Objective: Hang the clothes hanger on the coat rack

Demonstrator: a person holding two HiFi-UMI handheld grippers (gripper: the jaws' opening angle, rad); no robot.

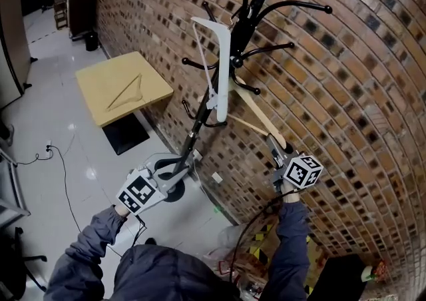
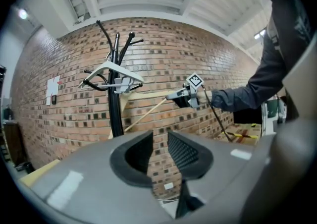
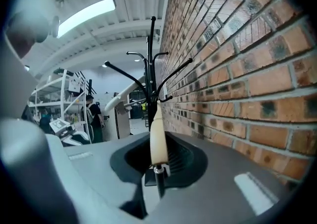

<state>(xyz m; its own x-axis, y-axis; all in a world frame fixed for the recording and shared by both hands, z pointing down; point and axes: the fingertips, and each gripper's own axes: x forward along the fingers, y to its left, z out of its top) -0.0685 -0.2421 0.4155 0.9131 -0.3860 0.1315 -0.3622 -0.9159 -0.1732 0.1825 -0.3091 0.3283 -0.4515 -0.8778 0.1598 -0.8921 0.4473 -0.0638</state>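
Observation:
A black coat rack (image 1: 256, 0) stands against the brick wall, with a white hanger (image 1: 223, 66) hanging on it. My right gripper (image 1: 274, 153) is shut on the lower end of a wooden hanger (image 1: 259, 116), which slants up to the rack's lower arms. Whether its hook rests on an arm I cannot tell. In the right gripper view the pale wooden hanger (image 3: 157, 139) runs from between the jaws toward the rack (image 3: 151, 69). My left gripper (image 1: 174, 170) hovers low beside the pole; the left gripper (image 2: 159, 151) is open and empty.
Left of the rack, a tan table (image 1: 156, 83) carries another wooden hanger (image 1: 126, 93). The brick wall (image 1: 346, 80) runs close along the right. A cable (image 1: 63, 166) trails over the floor, and boxes and clutter (image 1: 256, 253) lie by the wall. A person (image 3: 91, 116) stands far off.

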